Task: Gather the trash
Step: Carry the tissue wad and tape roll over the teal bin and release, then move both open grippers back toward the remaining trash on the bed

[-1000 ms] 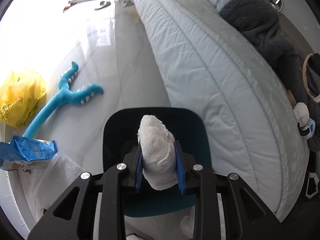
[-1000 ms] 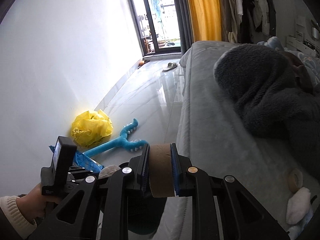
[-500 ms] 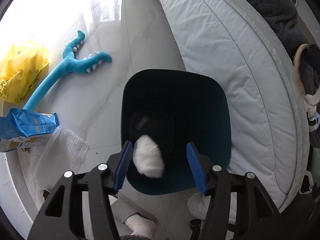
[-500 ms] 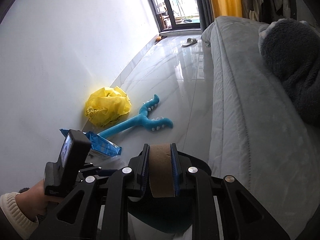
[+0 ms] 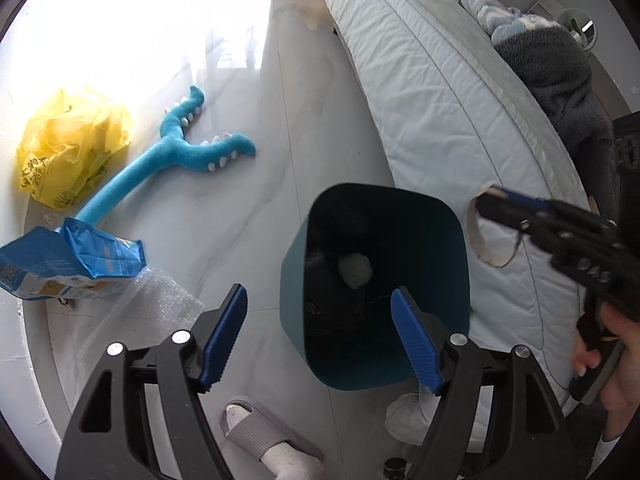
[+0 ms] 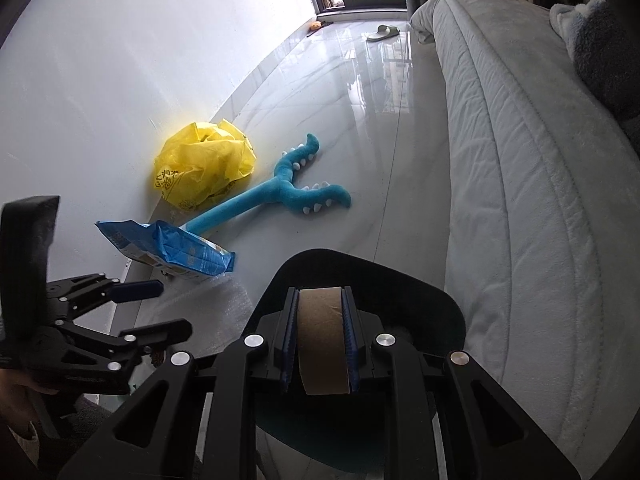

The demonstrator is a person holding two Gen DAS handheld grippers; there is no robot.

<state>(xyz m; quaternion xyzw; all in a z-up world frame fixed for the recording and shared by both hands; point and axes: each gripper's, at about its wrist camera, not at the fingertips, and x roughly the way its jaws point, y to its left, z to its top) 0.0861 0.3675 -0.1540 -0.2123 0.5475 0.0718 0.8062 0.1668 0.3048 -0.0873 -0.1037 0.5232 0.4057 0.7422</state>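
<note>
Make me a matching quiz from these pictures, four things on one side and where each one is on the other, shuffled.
Things:
1. white wad
2. cardboard roll
3. yellow bag
4. green slipper

Places:
A. floor by the wall
B. inside the teal bin
C. floor near the far doorway
D. between the right gripper fingers

Pairs: 1-B, 2-D, 3-A, 4-C

The left gripper (image 5: pixel 318 334) hangs over the teal bin (image 5: pixel 460 280), its blue fingers (image 5: pixel 224 336) spread wide with nothing between them, and a white wad (image 5: pixel 355 271) lies down inside the bin. To the right, the right gripper (image 5: pixel 490 206) pinches a cardboard ring (image 5: pixel 476 236) above the bed's edge (image 5: pixel 440 100), just beside the bin's rim. On the floor (image 5: pixel 300 120) to the left lie a blue plush toy (image 5: pixel 180 152), a yellow bag (image 5: pixel 72 148), a blue packet (image 5: pixel 72 260) and bubble wrap (image 5: pixel 160 304).
</note>
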